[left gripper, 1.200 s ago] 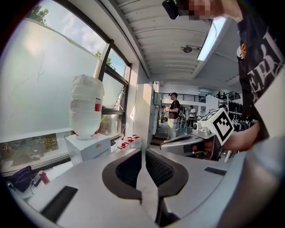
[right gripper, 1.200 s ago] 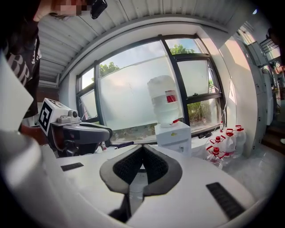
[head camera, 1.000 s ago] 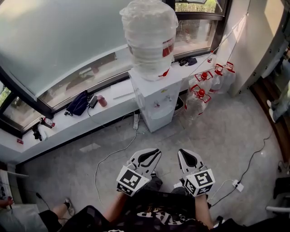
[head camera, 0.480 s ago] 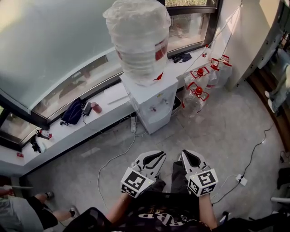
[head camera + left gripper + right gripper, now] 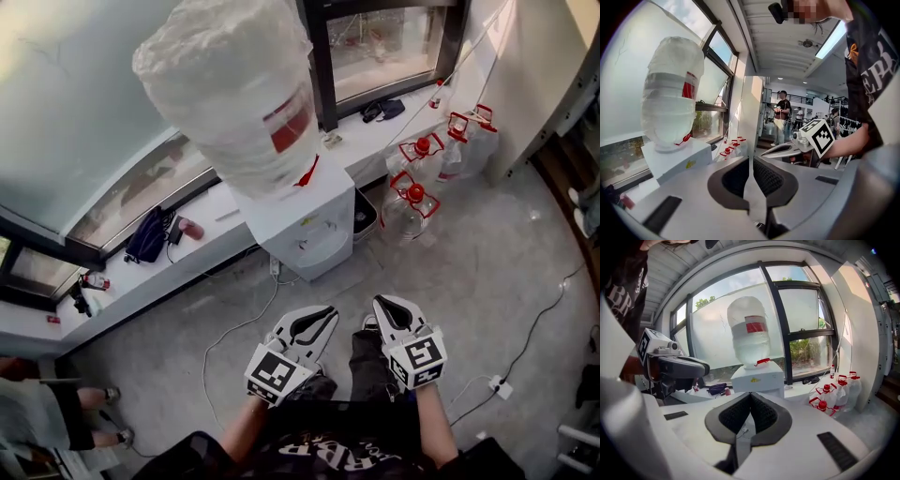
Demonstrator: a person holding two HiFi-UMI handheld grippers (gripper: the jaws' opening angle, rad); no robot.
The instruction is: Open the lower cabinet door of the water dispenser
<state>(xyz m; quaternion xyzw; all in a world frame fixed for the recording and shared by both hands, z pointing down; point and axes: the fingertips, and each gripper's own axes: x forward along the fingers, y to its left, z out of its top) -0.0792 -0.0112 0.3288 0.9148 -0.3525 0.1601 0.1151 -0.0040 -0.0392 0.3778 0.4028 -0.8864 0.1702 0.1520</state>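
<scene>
The white water dispenser (image 5: 305,225) stands against the window ledge with a large wrapped bottle (image 5: 230,94) on top. From above I see its top and tap panel; its lower cabinet door is hardly visible. Both grippers are held in front of me, short of the dispenser and apart from it. My left gripper (image 5: 317,317) is shut with nothing in it, and my right gripper (image 5: 386,306) is shut and empty too. In the left gripper view the dispenser (image 5: 677,157) lies ahead to the left. In the right gripper view the dispenser (image 5: 757,379) is straight ahead beyond the closed jaws.
Several water jugs with red caps (image 5: 417,183) stand on the floor right of the dispenser. Cables (image 5: 234,323) run across the floor, with a power strip (image 5: 500,386) at the right. A dark bag (image 5: 150,234) lies on the ledge. A person's legs (image 5: 56,412) are at far left.
Both grippers and the head view have moved toward the dispenser, which now looks larger and nearer. The jaws of both stayed shut.
</scene>
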